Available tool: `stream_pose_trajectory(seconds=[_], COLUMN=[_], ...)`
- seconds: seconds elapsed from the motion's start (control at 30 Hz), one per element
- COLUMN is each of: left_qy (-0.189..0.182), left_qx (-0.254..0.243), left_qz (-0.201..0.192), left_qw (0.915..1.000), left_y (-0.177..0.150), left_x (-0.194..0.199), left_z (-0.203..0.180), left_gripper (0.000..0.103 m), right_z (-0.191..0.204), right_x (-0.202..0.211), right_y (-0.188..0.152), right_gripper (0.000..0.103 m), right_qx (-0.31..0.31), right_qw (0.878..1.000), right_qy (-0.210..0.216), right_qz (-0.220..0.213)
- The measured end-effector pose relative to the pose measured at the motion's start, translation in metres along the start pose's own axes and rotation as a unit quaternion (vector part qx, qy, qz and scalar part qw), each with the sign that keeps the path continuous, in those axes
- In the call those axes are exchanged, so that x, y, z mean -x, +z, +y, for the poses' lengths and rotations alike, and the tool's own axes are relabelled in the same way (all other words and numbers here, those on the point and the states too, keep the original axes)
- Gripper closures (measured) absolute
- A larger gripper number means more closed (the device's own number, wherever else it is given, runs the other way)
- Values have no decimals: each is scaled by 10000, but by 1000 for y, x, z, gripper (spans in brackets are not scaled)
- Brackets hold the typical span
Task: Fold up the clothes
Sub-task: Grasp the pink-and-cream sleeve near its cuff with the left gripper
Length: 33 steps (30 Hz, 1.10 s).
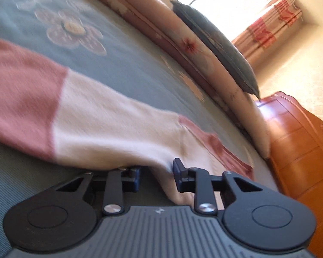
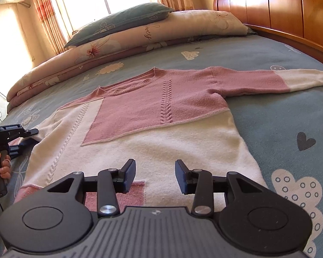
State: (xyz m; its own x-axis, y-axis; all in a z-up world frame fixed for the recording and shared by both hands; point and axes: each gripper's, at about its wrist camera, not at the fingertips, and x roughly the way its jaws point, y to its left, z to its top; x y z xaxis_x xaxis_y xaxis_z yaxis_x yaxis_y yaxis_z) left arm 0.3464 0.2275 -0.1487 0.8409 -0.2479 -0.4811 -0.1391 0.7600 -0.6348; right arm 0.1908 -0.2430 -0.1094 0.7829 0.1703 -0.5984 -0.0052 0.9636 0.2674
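Left gripper (image 1: 156, 175): jaws narrowed around the cuff end of the sweater's (image 2: 152, 129) sleeve (image 1: 101, 124); cloth lies between the pads and drapes over the left finger, hiding its tip. Whether the pads actually press the knit cannot be told, as this view is blurred. In the right wrist view only its side shows (image 2: 21, 136) at the sweater's left edge, held by a hand (image 2: 2, 163) cut off by the frame.

Right gripper (image 2: 155, 175): jaws apart, nothing between them, poised above the sweater's lower hem; its body hides the hem's middle.

Sweater: pink and cream knit, spread flat on the bed (image 2: 280, 111), front up, neck toward the pillows (image 2: 140, 28). Its other sleeve (image 2: 269, 80) stretches straight out from the sweater toward the wooden headboard (image 2: 280, 6), cuff free on the bedspread.
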Motion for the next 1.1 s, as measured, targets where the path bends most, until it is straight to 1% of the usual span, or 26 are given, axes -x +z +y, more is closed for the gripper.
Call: stream_pose_trajectory(seconds=[0.07,0.1,0.17,0.2,0.23,0.3,0.37,0.43,0.47,0.5,0.67,0.73,0.77,0.87,0.93,0.97,1.0,1.03,1.07,1.1], left_qy=[147,105,-90,-196,-300,-462,-480,-306,-131,-40,314,334,341,320,279,237,92,-82,-177,-272], left_qx=[-48,7,251,347,443,572,413,176,60,33,10,50,100,82,25,-20,-46,-67,-85,-103], left_qz=[-160,-132,67,158,241,240,210,130,91,26,-209,-93,-14,395,720,891,953,1005,1121,1236], left_qw=[9998,9999,9996,9991,9983,9970,9978,9993,9999,10000,9993,9994,9994,9987,9970,9957,9954,9949,9935,9919], left_y=[8,11,13,10,8,5,2,-2,-2,0,9,10,11,16,19,19,18,16,12,8], left_x=[4,6,3,2,1,1,0,-1,-1,0,8,7,7,9,12,15,18,20,19,18], left_z=[5,8,13,14,15,13,6,2,1,2,8,11,12,7,-1,-6,-12,-17,-23,-28], left_gripper=[77,77,77,71,67,52,49,62,85,95,94,90,89,87,81,76,68,63,57,57], right_z=[0,1,1,1,2,4,5,7,7,8,8,9,10,13,14,15,16,18,20,22], right_x=[-1,-1,-1,-1,-1,-1,-1,-1,-2,-2,0,1,2,8,10,10,11,11,11,12], right_y=[-1,-2,-2,-2,-2,-3,-4,-4,-4,-4,-5,-5,-5,-6,-5,-5,-5,-5,-6,-6], right_gripper=[58,58,56,56,55,55,55,55,55,55,55,54,52,50,50,50,50,50,50,50], right_qx=[21,25,19,12,6,37,68,86,83,80,89,94,110,174,185,181,171,170,170,205], right_qw=[10000,10000,10000,10000,10000,10000,10000,9999,9999,9999,9999,9999,9999,9998,9998,9998,9998,9998,9998,9998], right_qy=[9,1,5,11,17,31,46,46,47,57,45,55,45,21,32,37,43,56,69,86], right_qz=[22,30,26,25,25,36,47,57,66,75,82,79,78,32,20,16,16,21,26,22])
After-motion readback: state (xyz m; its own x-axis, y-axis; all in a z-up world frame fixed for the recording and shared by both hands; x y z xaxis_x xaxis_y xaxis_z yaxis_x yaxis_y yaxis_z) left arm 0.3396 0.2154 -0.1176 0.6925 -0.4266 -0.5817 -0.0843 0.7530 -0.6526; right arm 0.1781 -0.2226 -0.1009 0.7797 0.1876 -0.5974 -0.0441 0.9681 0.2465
